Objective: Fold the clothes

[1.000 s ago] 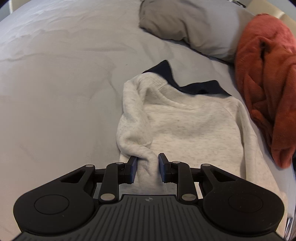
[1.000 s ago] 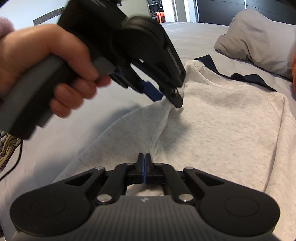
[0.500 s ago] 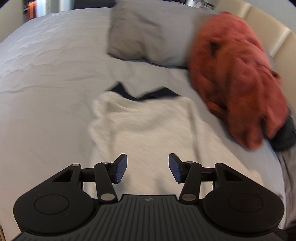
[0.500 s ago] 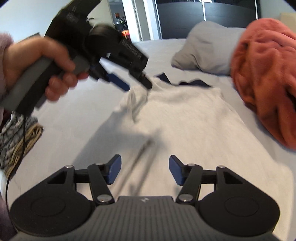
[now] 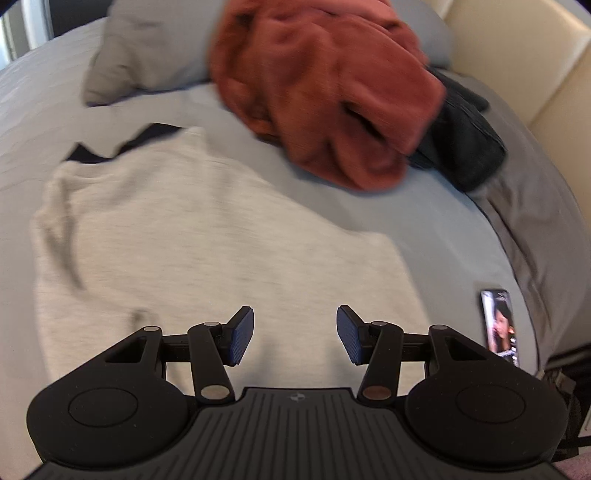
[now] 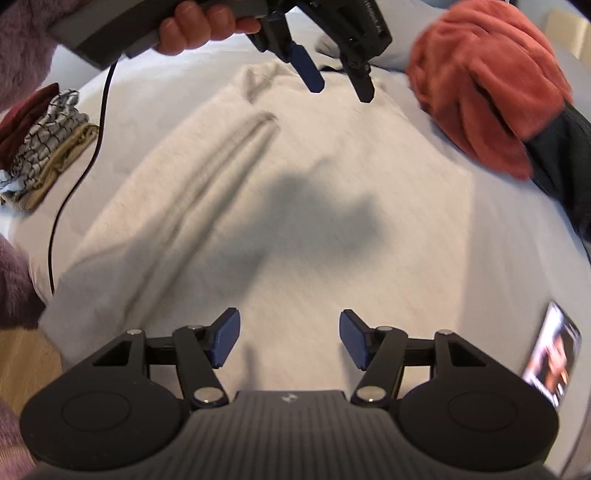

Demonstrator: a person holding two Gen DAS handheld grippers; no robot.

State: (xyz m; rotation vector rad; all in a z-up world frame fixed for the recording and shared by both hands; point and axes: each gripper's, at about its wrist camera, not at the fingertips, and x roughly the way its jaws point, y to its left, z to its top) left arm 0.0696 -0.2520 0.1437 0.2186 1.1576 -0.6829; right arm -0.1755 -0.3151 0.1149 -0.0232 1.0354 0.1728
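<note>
A pale grey sweater lies flat on the bed, its dark collar at the far end. Both grippers hang above the sweater and touch nothing. The left gripper has its jaws apart, with only cloth far below between them; they have just been opening. The right gripper also stands with jaws apart and empty, and these too have just been widening. From the right wrist view the left gripper is above the sweater's collar end, held by a hand. A red garment is heaped just beside the sweater, on its right, with a dark garment behind it. A phone lies near the sweater's right lower corner. A pile of folded clothes sits left of the sweater.
</note>
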